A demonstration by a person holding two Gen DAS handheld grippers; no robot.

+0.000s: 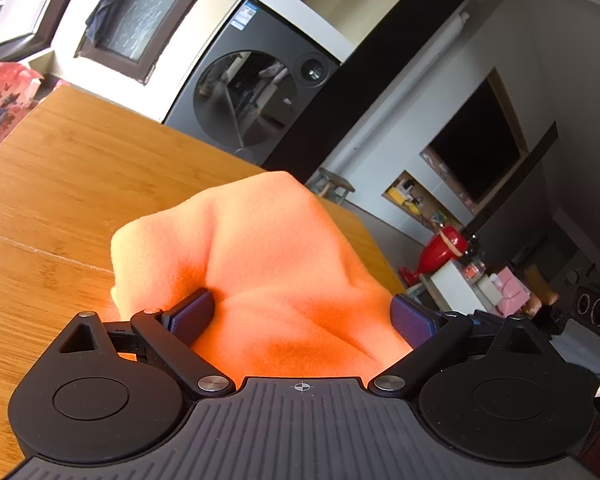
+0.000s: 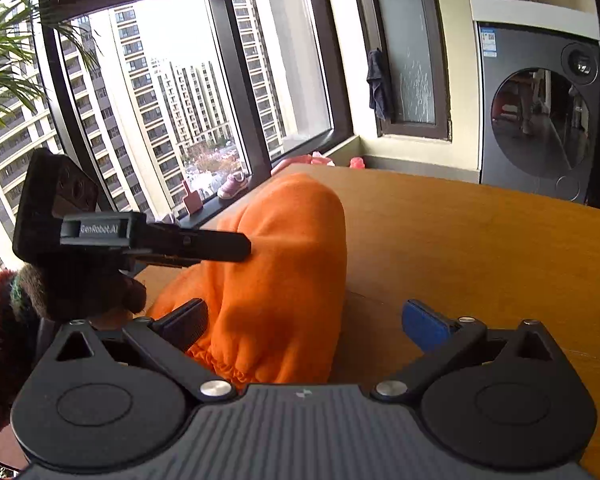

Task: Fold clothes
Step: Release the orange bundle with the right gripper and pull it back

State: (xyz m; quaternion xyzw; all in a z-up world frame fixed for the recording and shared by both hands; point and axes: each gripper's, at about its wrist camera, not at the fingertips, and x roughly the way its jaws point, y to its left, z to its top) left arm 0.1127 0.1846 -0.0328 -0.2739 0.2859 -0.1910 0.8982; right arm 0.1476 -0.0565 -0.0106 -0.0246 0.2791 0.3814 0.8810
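Observation:
An orange fleece garment (image 1: 268,264) lies bunched in a tall heap on the wooden table (image 1: 80,184). My left gripper (image 1: 304,316) is open, its blue pads (image 1: 192,316) spread wide with the cloth bulging between them. In the right wrist view the same orange garment (image 2: 276,272) stands in a mound, its elastic hem near the camera. My right gripper (image 2: 312,320) is open; its left pad (image 2: 188,320) touches the cloth, its right pad (image 2: 428,328) is over bare table. The left gripper (image 2: 152,240) shows from the side, its tips at the mound's left flank.
A grey washing machine (image 2: 540,120) stands beyond the table's far edge. Large windows (image 2: 160,100) run along the left with a small shoe (image 2: 232,188) on the sill. A red-patterned cloth (image 1: 4,100) lies past the table corner. The table's right edge (image 1: 380,256) is near.

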